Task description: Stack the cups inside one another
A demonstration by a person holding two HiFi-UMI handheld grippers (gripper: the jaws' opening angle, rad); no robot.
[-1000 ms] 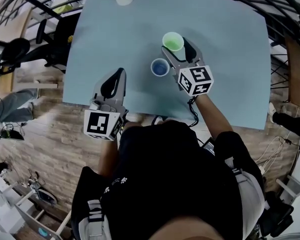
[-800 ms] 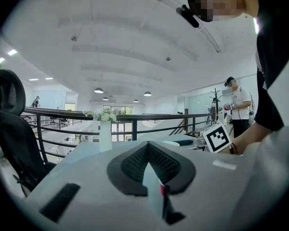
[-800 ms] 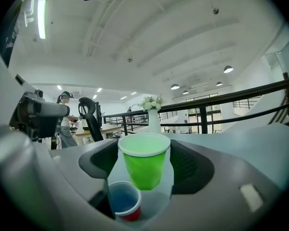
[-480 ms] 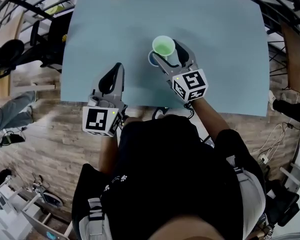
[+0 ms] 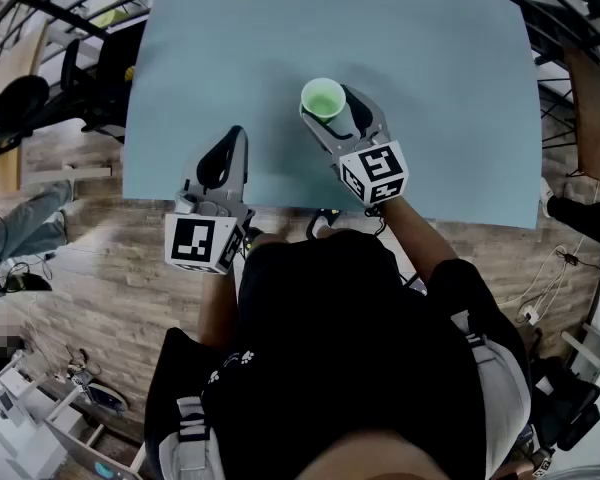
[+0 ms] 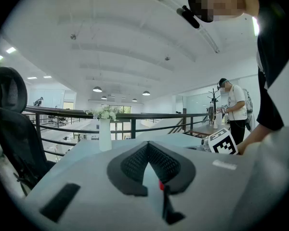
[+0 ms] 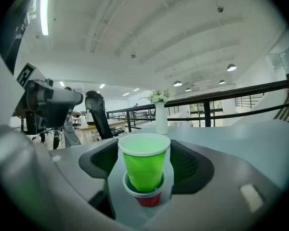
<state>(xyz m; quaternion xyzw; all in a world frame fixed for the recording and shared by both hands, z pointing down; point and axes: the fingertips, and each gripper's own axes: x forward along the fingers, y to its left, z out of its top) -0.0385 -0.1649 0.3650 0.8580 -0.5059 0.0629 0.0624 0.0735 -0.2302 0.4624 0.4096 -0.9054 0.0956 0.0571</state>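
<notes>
Room: an open hall with a white ceiling and a black railing (image 7: 241, 97) behind; a pale blue table (image 5: 450, 88) fills most of the head view; a tall white vase of flowers (image 7: 161, 118) stands at its far edge, well apart from the work.
Green cup: a bright green plastic cup with a white rim (image 7: 143, 165) is upright near the table's middle; its base sits just inside the mouth of a lower cup; most of its wall is above that rim.
Lower cup: a red-sided plastic cup with a white rim (image 7: 145, 196) is directly beneath the green one; only its rim and a strip of wall show; whether another cup already sits inside it I cannot tell.
Right gripper (image 5: 335, 110): jaws set wide, one dark ribbed pad on each side of the green cup just under its rim; by my reading it is clamped on the cup.
Left gripper (image 5: 233, 138): jaws together with nothing between them; it hovers at the table's near edge, apart from the cups.
Handling: probably very light, thin-walled and springy; a hard squeeze would likely press the wall oval and jam it against the lower rim; smooth plastic may slip; the lower cup is unheld and could slide or tip.
Where to hold: high on the wall, under the rolled rim, likely the stiffest band; that leaves the tapered base free to enter.
Stage: judged to be the seating step; the nest is not yet full.
</notes>
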